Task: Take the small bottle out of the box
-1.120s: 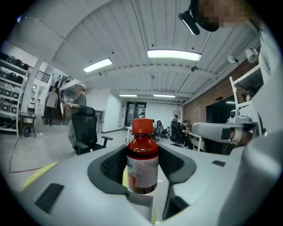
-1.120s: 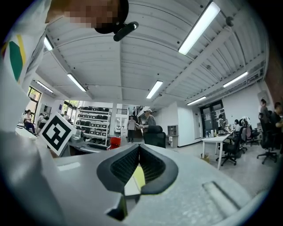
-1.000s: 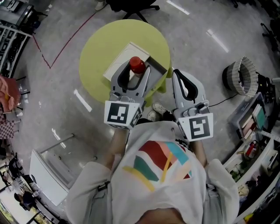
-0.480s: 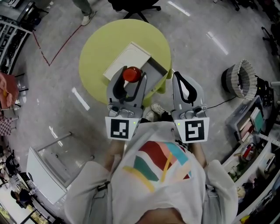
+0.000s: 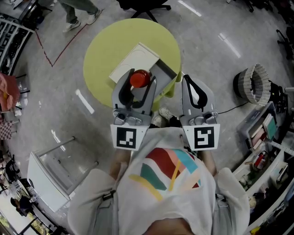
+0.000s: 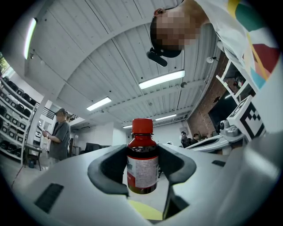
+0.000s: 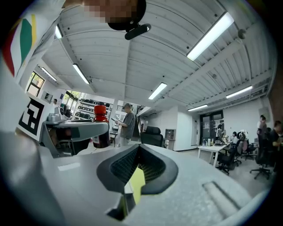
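A small dark-brown bottle [image 5: 139,79] with a red cap and a white label is clamped upright between the jaws of my left gripper [image 5: 137,77]. It is lifted above the open box [image 5: 164,72], whose white lid [image 5: 134,60] lies on the round yellow-green table [image 5: 103,50]. In the left gripper view the pads press both sides of the bottle [image 6: 142,159]. To its right, my right gripper [image 5: 185,79] hangs past the table edge. Its jaws are shut with nothing between them [image 7: 138,148]. The right gripper view also shows the bottle [image 7: 101,128] at left.
A woven basket [image 5: 252,81] stands on the floor at right, beside cluttered shelves [image 5: 271,133]. A white rack [image 5: 50,170] sits at lower left. A chair base [image 5: 142,7] and a walking person's legs [image 5: 76,13] are beyond the table.
The left gripper has drawn back slightly toward me and to the left with the bottle in it. The right gripper has hardly moved. The person beyond the table has walked left.
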A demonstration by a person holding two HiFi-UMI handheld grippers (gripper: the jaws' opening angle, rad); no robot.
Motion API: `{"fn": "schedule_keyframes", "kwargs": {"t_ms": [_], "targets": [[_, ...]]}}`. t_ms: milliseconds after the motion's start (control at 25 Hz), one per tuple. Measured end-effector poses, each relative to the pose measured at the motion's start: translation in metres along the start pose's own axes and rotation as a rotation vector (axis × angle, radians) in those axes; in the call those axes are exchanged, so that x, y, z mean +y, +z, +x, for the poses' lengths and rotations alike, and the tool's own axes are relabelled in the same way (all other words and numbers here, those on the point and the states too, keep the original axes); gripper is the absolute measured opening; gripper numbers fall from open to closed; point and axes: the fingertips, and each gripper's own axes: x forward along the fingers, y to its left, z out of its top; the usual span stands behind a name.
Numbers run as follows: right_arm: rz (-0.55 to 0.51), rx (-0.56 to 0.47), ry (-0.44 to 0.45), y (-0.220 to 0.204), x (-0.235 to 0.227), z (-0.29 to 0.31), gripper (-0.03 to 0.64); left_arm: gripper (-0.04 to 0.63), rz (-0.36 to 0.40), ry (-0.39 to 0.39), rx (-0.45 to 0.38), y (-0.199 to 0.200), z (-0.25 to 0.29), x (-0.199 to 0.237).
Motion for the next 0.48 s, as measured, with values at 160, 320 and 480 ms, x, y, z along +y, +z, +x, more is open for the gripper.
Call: {"fn": "schedule_keyframes", "kwargs": {"t_ms": [160, 320, 480], "targets": [[-0.001, 0.011, -0.006, -0.003, -0.002, -0.0007, 0.002, 0.222, -0.001, 0.005, 0.021, -0.0035, 0.0018, 0.0005], [-0.004, 0.004, -0.014, -0.0023, -0.0054, -0.0007, 0.002, 0.222, -0.001, 0.013, 0.022, -0.0038, 0.0037, 0.0005], [-0.003, 0.014, -0.019, -0.0029, -0.0095, -0.0027, 0.002, 0.222, 0.024, 0.009, 0.008, 0.002, 0.0047, -0.0022]]}}
